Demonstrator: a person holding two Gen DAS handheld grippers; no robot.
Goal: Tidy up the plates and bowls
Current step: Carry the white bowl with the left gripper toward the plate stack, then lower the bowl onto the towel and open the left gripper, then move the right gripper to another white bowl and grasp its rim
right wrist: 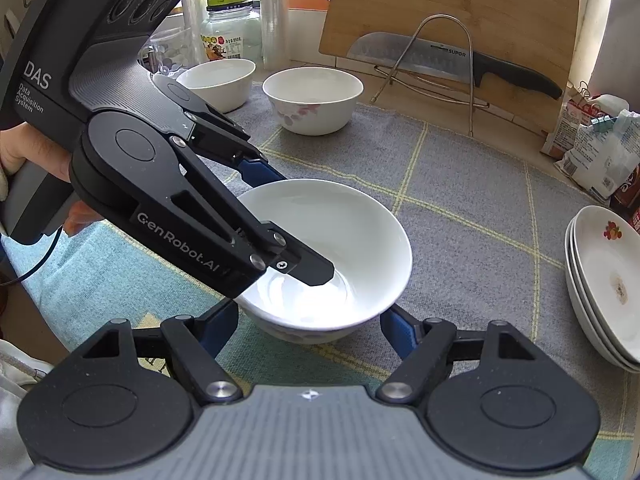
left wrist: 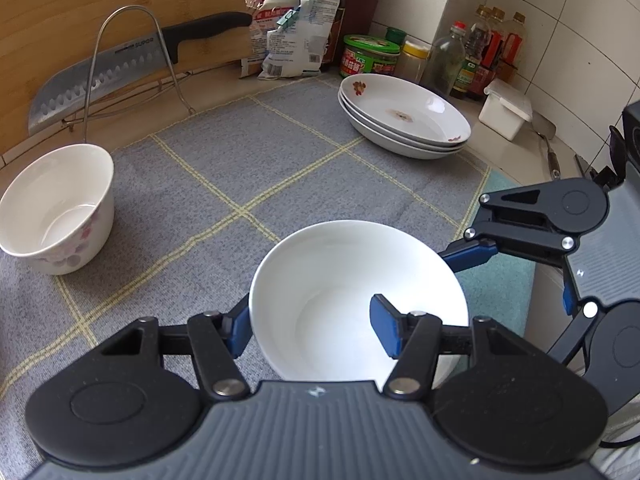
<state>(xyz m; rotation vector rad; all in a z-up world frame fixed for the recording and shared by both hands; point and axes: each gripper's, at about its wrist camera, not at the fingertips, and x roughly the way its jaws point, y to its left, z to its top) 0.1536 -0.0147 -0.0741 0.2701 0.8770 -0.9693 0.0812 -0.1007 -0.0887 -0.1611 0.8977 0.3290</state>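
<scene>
The plain white bowl (left wrist: 356, 304) sits upright on the grey checked mat (left wrist: 240, 184), at its near edge where the grey cloth meets a teal towel (right wrist: 104, 280). The left gripper (left wrist: 310, 326) straddles the bowl's wall: one blue finger (left wrist: 240, 328) lies outside the rim and the other reaches down inside. The jaws stand well apart, and whether either pad actually bears on the wall cannot be told. The right gripper (right wrist: 310, 332) stands open, one finger at each side of the bowl low down — contact not confirmed.

Judgement on handling: glazed ceramic, rigid, moderately heavy for its size, smooth and therefore slippery under a narrow pad, liable to chip or shatter if dropped or knocked against other crockery. The rim wall is the sound place to take hold — one pad inside, one outside, seated deep enough that the bowl cannot pivot.

Further out, a floral-printed bowl (left wrist: 56, 208) stands upright at the mat's far left, with another white bowl (right wrist: 218, 82) beyond it in the right wrist view. A stack of three shallow plates (left wrist: 404, 116) rests at the far right corner, well apart from the bowls. Behind, a cleaver (left wrist: 120, 68) leans in a wire rack (left wrist: 132, 60) against a bamboo cutting board (left wrist: 100, 4); sauce bottles (left wrist: 480, 56) and jars line the tiled wall.
</scene>
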